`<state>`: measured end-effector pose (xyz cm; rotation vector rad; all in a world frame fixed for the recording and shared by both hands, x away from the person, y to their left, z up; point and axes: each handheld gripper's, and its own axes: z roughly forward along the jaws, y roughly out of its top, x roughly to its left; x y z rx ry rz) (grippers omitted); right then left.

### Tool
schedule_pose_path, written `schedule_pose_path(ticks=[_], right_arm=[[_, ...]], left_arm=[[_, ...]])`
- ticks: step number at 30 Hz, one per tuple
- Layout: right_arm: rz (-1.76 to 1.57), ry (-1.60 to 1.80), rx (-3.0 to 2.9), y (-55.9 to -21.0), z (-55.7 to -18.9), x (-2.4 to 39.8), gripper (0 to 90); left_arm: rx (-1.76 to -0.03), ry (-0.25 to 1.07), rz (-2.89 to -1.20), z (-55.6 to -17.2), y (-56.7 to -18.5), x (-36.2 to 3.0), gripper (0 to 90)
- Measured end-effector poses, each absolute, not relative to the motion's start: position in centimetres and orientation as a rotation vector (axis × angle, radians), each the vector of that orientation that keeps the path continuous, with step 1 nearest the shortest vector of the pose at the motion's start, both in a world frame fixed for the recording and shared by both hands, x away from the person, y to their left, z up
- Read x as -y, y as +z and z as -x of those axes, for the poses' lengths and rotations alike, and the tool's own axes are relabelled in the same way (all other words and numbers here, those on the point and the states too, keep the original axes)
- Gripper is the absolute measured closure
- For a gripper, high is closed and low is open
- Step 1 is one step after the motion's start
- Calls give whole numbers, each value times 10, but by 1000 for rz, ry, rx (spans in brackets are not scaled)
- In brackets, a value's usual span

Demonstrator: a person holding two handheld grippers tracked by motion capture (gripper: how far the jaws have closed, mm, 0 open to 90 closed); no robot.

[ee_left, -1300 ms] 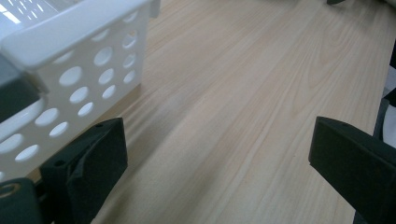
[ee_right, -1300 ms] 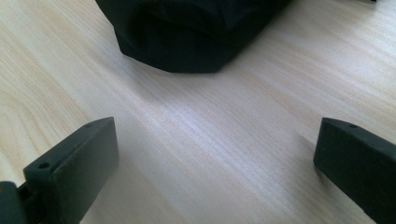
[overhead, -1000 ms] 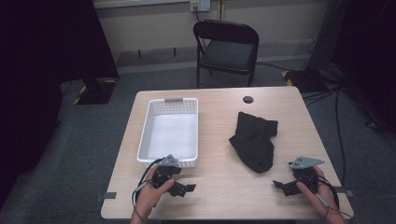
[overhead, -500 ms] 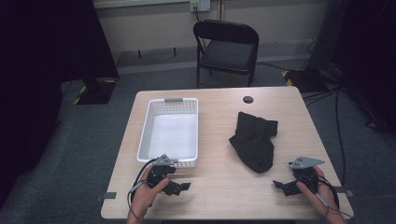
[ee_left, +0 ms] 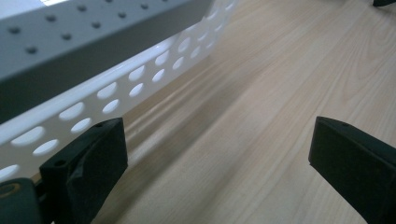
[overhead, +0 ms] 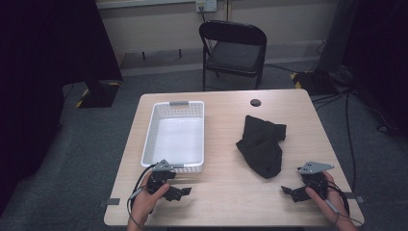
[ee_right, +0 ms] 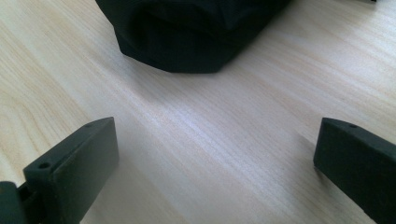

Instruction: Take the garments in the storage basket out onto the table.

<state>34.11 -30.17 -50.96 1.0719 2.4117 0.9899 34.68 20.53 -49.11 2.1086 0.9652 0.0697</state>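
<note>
A crumpled black cloth lies on the wooden table, right of centre. A white perforated basket stands empty at the left. My left gripper rests low on the table just in front of the basket's near wall, jaws wide apart with bare wood between them. My right gripper sits near the front right corner, a short way from the cloth's near end. It is open too, with nothing between its jaws.
A black folding chair stands beyond the table's far edge. A dark round hole sits in the tabletop near the far edge. Cables run over the grey carpet at the right. Bare wood lies between the two grippers.
The left gripper has shifted slightly left and toward the front edge, staying open. The right gripper, cloth and basket have not moved.
</note>
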Motion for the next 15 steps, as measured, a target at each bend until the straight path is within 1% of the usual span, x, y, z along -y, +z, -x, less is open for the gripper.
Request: schedule_pose_path(ticks=[7,15], right_arm=[[-1072,990,-2412,-510,-341,302,0],[-1072,990,-2412,-510,-341,302,0]], left_arm=[[-973,97,-2120,-346,-493,-212,38],[-961,156,-2186,-346,-497,-213,38]])
